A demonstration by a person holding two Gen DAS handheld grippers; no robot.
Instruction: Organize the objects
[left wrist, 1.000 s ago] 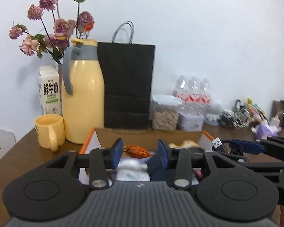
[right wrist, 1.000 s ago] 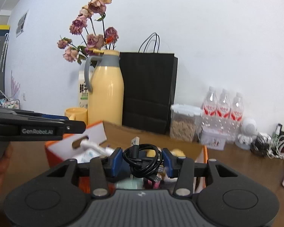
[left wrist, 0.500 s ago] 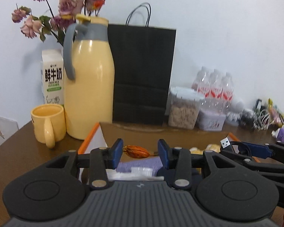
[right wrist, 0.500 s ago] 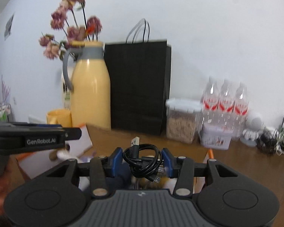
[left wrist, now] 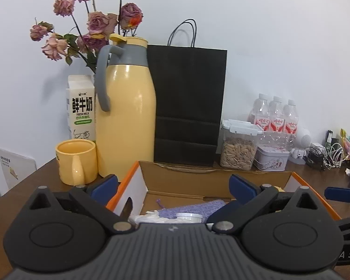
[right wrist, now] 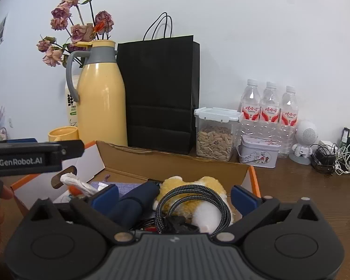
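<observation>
Both my claws spread wide over the open cardboard box [left wrist: 189,182], gripping nothing.

My left gripper [left wrist: 173,184] has just been opening; its blue pads [left wrist: 104,185] stand far apart with only the box interior between them, where a lavender cloth [left wrist: 193,206] and a white cap [left wrist: 189,216] lie at 6 o'clock of the box floor. My right gripper [right wrist: 173,194] has likewise just been opening, and the braided cable [right wrist: 193,200] lies loose between its pads, touching neither, draped over a yellow plush toy [right wrist: 193,186] with a dark blue umbrella [right wrist: 135,203] at its 9 o'clock. Beyond the box at 12 o'clock stands a black paper bag [left wrist: 189,102]; at 11 o'clock, a yellow thermos jug [left wrist: 126,107] with a yellow mug [left wrist: 75,161] beside it.
</observation>
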